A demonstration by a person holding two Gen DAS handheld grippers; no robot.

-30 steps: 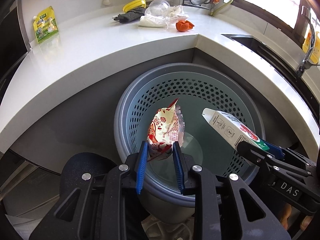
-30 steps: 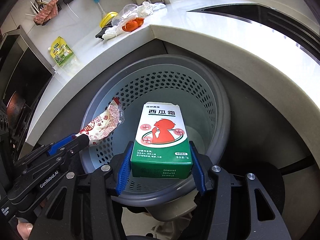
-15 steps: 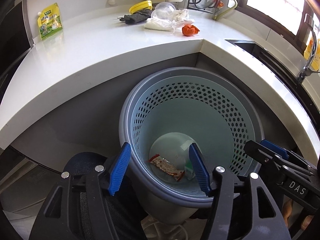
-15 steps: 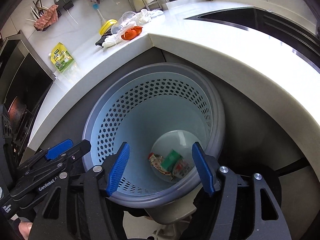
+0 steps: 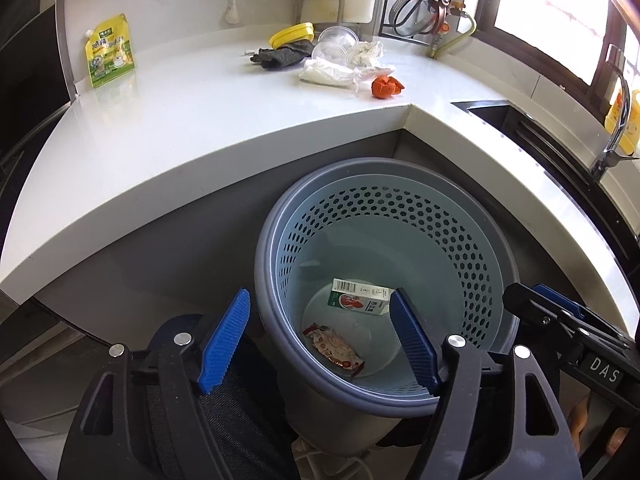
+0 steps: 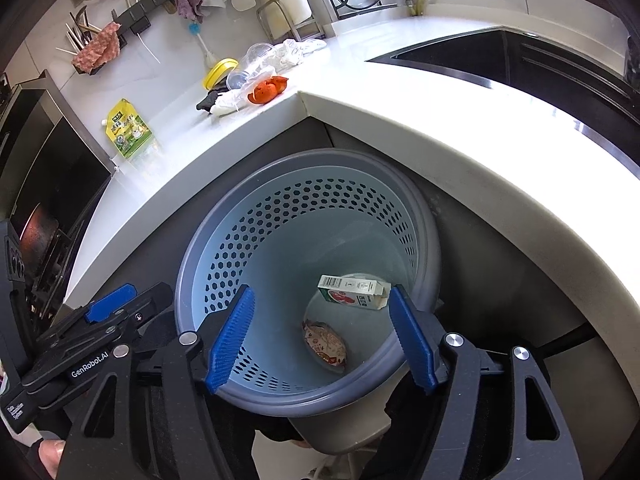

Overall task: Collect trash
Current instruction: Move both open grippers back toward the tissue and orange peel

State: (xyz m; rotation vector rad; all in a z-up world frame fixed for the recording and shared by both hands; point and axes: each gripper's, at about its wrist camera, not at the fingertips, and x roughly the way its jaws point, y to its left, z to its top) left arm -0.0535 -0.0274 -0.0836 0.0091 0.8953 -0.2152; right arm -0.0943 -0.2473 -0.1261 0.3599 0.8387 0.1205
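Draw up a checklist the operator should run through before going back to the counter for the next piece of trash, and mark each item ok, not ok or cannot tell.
1. Left tool open and holding nothing: ok.
2. Right tool open and holding nothing: ok.
3. Green-and-white carton lying at the bottom of the perforated bin: ok.
4. Snack wrapper at the bottom too, apart from the carton: ok.
5. Counter cleared of trash: not ok; orange peel, crumpled white plastic bag and clear plastic cup remain.
6. Whether the yellow-green pouch counts as trash: cannot tell.
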